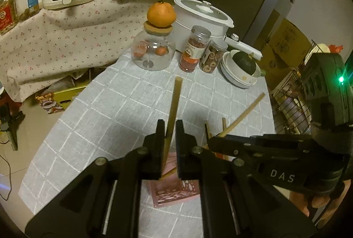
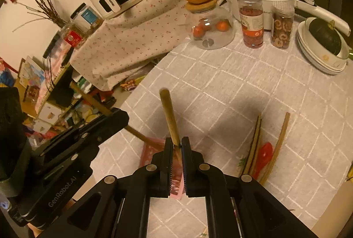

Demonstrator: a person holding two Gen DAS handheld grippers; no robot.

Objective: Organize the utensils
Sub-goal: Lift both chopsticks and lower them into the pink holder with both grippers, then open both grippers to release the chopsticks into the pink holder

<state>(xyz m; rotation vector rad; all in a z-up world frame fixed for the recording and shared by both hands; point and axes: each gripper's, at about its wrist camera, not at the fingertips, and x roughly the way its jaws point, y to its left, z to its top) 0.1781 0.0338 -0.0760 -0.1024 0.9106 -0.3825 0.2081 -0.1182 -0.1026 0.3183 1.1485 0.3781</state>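
My left gripper (image 1: 169,127) is shut on a wooden utensil handle (image 1: 175,103) that points up and away over the grey checked tablecloth (image 1: 110,110). My right gripper (image 2: 177,144) is shut on another wooden handle (image 2: 168,114); in the left wrist view it shows at right (image 1: 210,138) with its stick (image 1: 245,114). Both hold their sticks over a pink holder (image 1: 174,196), also seen under the right gripper (image 2: 152,154). Loose wooden chopsticks (image 2: 253,145) and a red spoon (image 2: 263,155) lie on the cloth to the right.
At the table's far side stand a glass jar (image 1: 154,50) with an orange (image 1: 161,14) on its lid, two snack jars (image 1: 195,50), stacked white bowls (image 1: 237,75) holding a dark squash, and a white pot (image 1: 203,15). A wire rack (image 1: 293,110) is at right.
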